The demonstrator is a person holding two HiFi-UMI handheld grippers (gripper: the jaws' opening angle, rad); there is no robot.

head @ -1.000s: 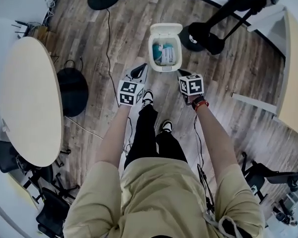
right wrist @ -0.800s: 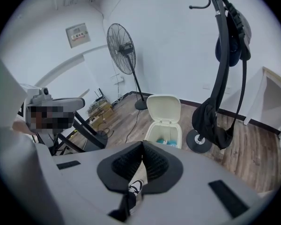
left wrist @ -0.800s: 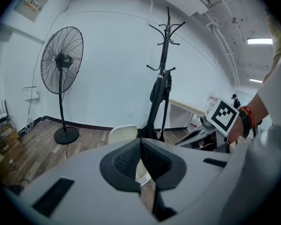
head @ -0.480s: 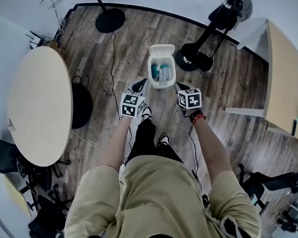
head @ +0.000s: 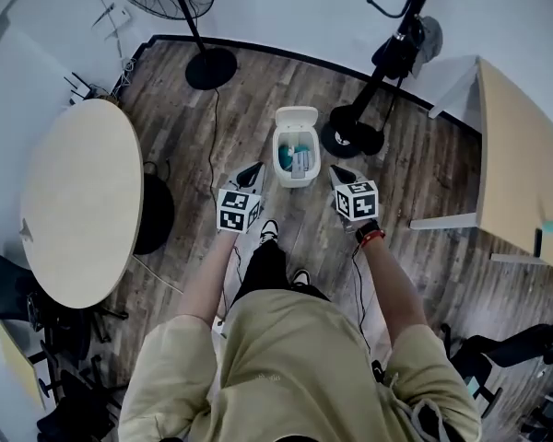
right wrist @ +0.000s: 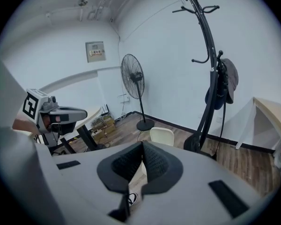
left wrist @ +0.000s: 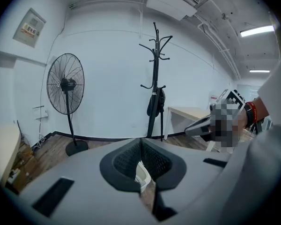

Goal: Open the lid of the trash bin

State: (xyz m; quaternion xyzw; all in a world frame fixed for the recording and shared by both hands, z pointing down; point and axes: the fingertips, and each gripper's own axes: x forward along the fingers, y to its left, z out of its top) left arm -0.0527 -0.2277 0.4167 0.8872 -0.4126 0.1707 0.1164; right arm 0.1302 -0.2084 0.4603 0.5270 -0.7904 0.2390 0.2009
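Note:
A small white trash bin (head: 297, 155) stands on the wood floor ahead of the person's feet. Its lid (head: 297, 117) is tipped up and back, and teal and white rubbish shows inside. My left gripper (head: 252, 169) hangs just left of the bin and nearer to me, jaws shut and holding nothing. My right gripper (head: 337, 172) hangs just right of the bin, also shut and holding nothing. In the left gripper view a sliver of the bin (left wrist: 142, 174) shows under the closed jaws (left wrist: 140, 140). In the right gripper view the raised lid (right wrist: 161, 136) stands beyond the jaws (right wrist: 143, 144).
A round beige table (head: 74, 201) fills the left, with a black round stool (head: 152, 215) beside it. A standing fan's base (head: 210, 67) lies far left of the bin. A coat stand's base (head: 355, 138) sits close to its right. A desk (head: 516, 155) runs along the right.
The head view has pulled up and back, so the bin looks smaller and farther. Both grippers have drawn away from the bin; its lid stays up.

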